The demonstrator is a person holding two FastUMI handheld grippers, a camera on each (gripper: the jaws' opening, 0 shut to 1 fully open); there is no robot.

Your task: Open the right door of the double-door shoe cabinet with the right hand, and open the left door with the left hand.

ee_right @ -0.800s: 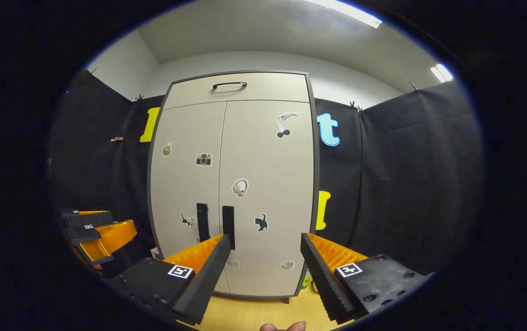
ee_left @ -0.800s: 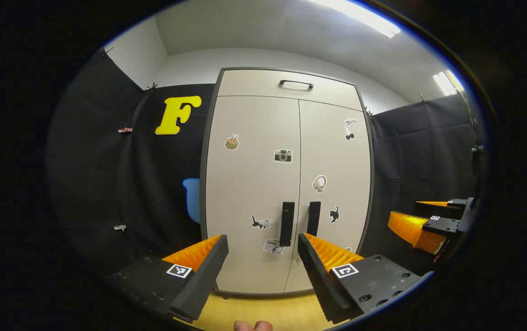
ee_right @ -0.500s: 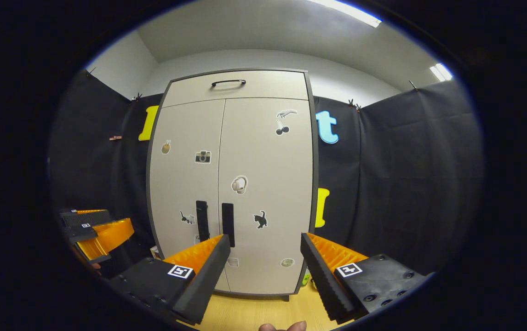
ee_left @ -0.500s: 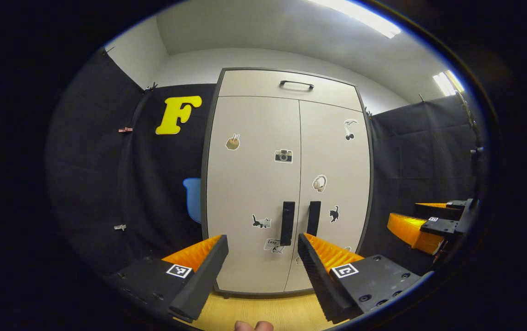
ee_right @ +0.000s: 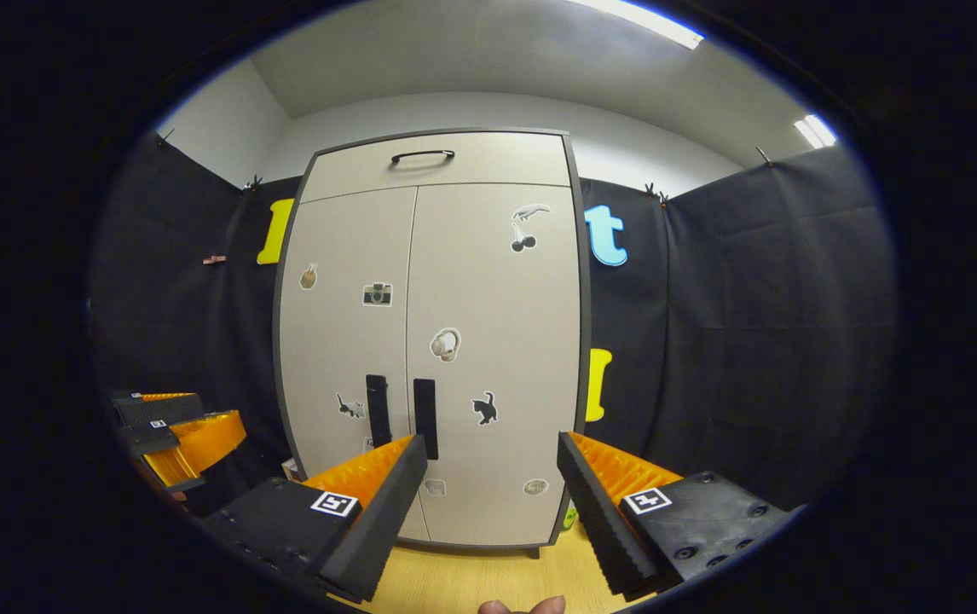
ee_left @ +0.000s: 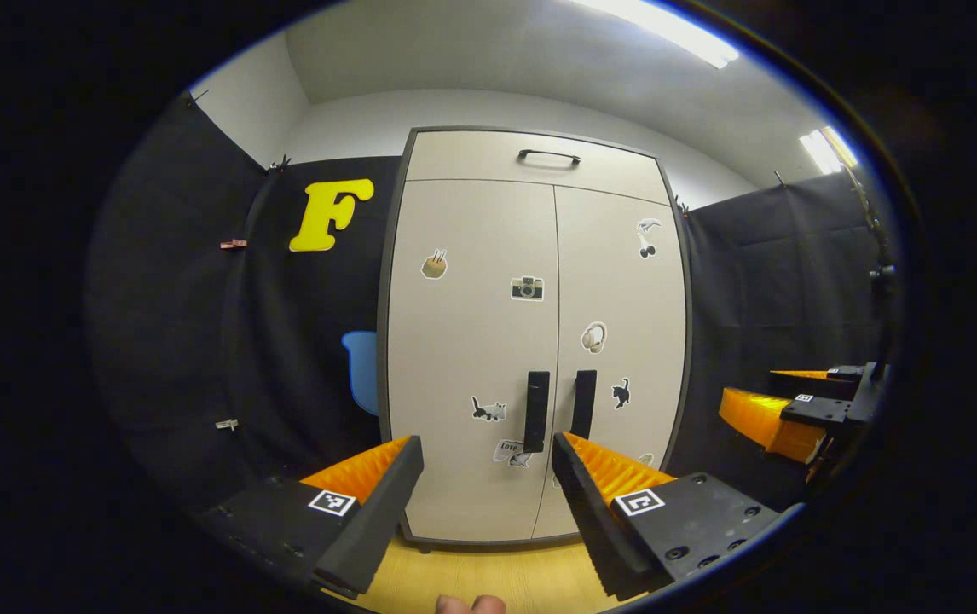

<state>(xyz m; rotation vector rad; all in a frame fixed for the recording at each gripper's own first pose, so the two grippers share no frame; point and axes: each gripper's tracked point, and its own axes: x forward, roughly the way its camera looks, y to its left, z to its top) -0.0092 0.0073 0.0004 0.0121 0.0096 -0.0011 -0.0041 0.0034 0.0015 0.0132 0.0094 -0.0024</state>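
1. Left gripper view shows the shoe cabinet (ee_left: 531, 341) straight ahead and well apart, standing on the wooden floor (ee_left: 488, 576), with both doors shut and meeting at a centre seam.
2. The left gripper (ee_left: 488, 465) has its fingers spread wide and holds nothing; the left handle (ee_left: 535, 411) lies in line with the gap between them.
3. In the right gripper view, the right gripper (ee_right: 493, 460) is likewise wide apart and empty, and the right handle (ee_right: 425, 408) sits just above its left finger.
4. My judgement: this is the approach step, with no door opened yet.
5. The next move calls for bringing the right gripper forward and leftward to straddle the right handle, close on it and pull outward.
6. Count: one cabinet, two doors, two vertical handles side by side, one top drawer (ee_left: 540, 158) with one handle, two grippers.
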